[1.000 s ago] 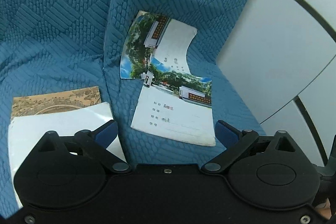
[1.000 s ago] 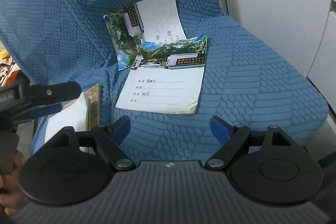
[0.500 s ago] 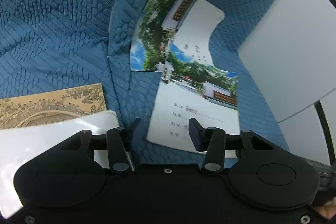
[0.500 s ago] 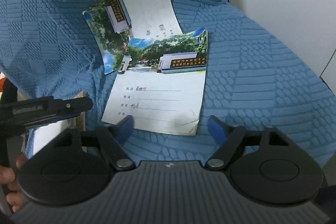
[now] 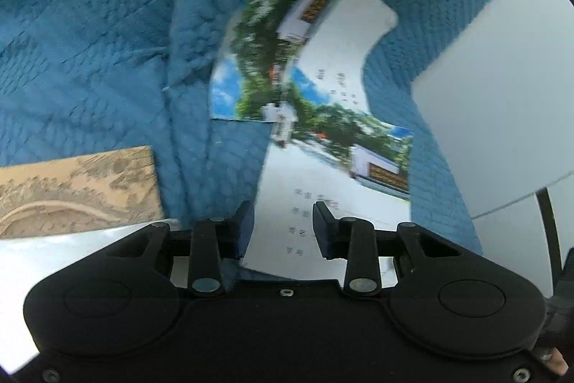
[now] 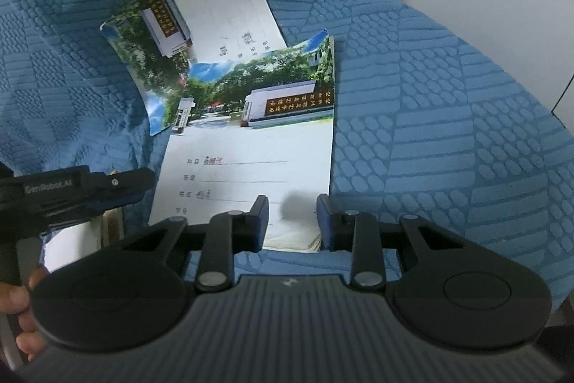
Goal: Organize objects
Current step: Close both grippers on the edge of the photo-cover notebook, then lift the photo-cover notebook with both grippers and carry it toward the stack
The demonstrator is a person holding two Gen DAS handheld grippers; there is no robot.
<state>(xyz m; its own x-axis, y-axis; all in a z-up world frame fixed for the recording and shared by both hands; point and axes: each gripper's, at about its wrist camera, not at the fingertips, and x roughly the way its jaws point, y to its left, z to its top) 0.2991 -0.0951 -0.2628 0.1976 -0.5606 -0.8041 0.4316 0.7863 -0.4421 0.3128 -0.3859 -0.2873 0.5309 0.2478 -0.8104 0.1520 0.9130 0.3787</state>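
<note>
Blurred left view; white photo-covered notebook (image 6: 247, 167) just beyond right gripper (image 6: 292, 221), near edge hidden. Jaws just closing, part-open, gripping nothing.

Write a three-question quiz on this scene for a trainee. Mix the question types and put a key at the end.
1. Fill in: the near notebook lies ___ the lower part of the far notebook.
2. True or false: both notebooks rest on a bare wooden table.
3. In the left wrist view, the tan illustrated book lies: A) left of the notebooks, B) right of them, C) on top of them.

Key
1. over
2. False: they rest on the blue textured cushion.
3. A
</note>
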